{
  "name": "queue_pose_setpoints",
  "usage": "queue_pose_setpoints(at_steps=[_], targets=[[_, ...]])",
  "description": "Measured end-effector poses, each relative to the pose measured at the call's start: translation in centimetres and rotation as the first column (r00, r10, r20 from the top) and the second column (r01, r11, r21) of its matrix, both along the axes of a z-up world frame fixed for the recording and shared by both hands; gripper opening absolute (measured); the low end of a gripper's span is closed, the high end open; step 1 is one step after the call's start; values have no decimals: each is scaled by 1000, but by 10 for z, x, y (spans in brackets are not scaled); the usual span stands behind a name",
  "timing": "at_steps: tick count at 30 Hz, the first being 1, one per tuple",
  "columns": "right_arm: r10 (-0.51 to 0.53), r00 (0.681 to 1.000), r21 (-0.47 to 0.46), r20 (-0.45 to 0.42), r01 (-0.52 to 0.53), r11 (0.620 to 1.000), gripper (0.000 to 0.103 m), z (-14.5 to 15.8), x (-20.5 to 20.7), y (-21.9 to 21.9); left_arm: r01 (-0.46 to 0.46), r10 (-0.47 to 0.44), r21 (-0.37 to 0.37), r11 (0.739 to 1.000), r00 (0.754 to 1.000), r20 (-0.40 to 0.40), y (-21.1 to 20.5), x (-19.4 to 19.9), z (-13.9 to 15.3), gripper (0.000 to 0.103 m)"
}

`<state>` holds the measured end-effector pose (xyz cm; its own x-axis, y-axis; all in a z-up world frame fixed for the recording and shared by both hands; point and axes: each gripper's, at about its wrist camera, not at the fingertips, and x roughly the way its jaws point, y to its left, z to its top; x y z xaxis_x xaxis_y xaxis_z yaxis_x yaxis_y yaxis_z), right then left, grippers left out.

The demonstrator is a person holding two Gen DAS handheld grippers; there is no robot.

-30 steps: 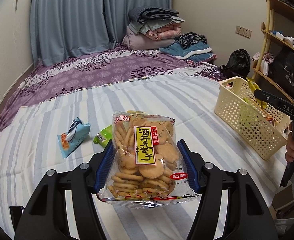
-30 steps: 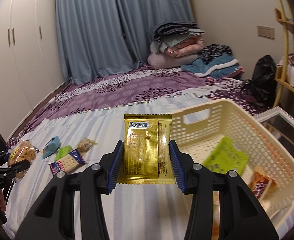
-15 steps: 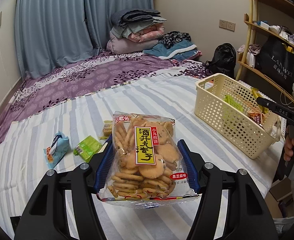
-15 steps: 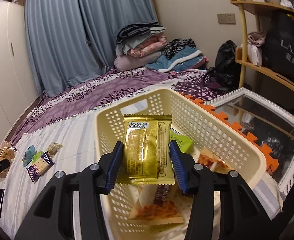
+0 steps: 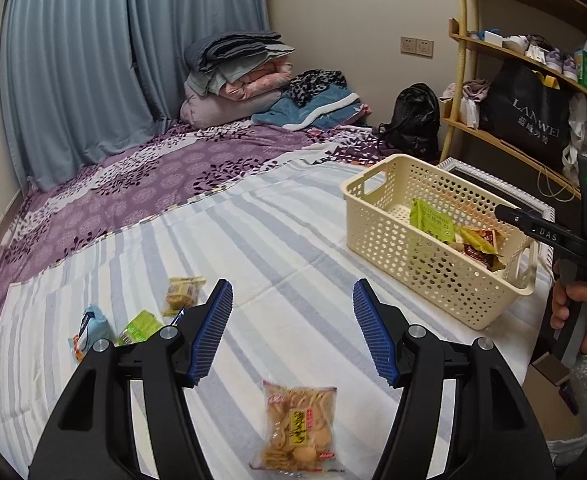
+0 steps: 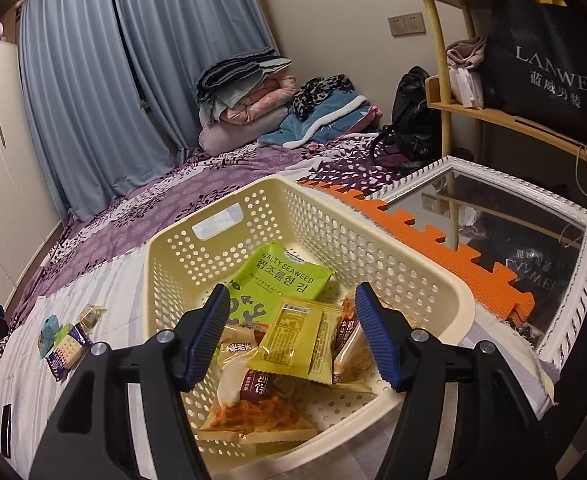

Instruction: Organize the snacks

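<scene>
- The left claw (image 5: 289, 330) stood wide open and empty above the cracker bag (image 5: 298, 428), which lay flat on the striped bedsheet (image 5: 261, 232) at the bottom centre of the frame, well apart from the basket (image 5: 433, 248) at right.
- The right claw (image 6: 291, 334) gaped empty over the basket (image 6: 373, 240); the yellow packet (image 6: 295, 344) lay on the pile inside, beside the seaweed packet (image 6: 277, 284), judged dropped there for sorting.
- Three small snacks (image 5: 133, 320) waited at lower left.
- Blue curtains (image 5: 93, 60) hung in the upper left and folded blankets (image 5: 237, 68) sat at upper centre.
</scene>
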<state>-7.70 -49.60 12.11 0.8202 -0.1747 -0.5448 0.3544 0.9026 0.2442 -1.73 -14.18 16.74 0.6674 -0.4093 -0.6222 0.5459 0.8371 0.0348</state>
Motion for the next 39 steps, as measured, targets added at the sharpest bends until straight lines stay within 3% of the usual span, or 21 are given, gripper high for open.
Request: queue_pose_setpoints(at_steps=[6,18,21,29,36,39], targets=[[0,1000,12,24,0,1000,71,1,-6,1,3,-3,7,1000,998,-56,-4,4,-13,64],[26,999,6,25,-26,1000,71,5,-5,15,-10,23,56,998,971,-238,15,-5,-82,66],[30,999,1,25,-30,1000,71,7,-5,18,-10,29,73,997,963,-270,19,-10,-99,75],[43,999,-15,27,-43,999,71,13,-6,25,12,25,135,991,964,-266,16,-18,-128,80],[52,998,-19,27,-51,999,71,14,-5,29,-9,52,142,990,951,-303,25,-8,-148,80],[53,998,-17,25,-53,998,71,13,-5,30,-11,50,132,991,954,-296,24,-8,-148,75]])
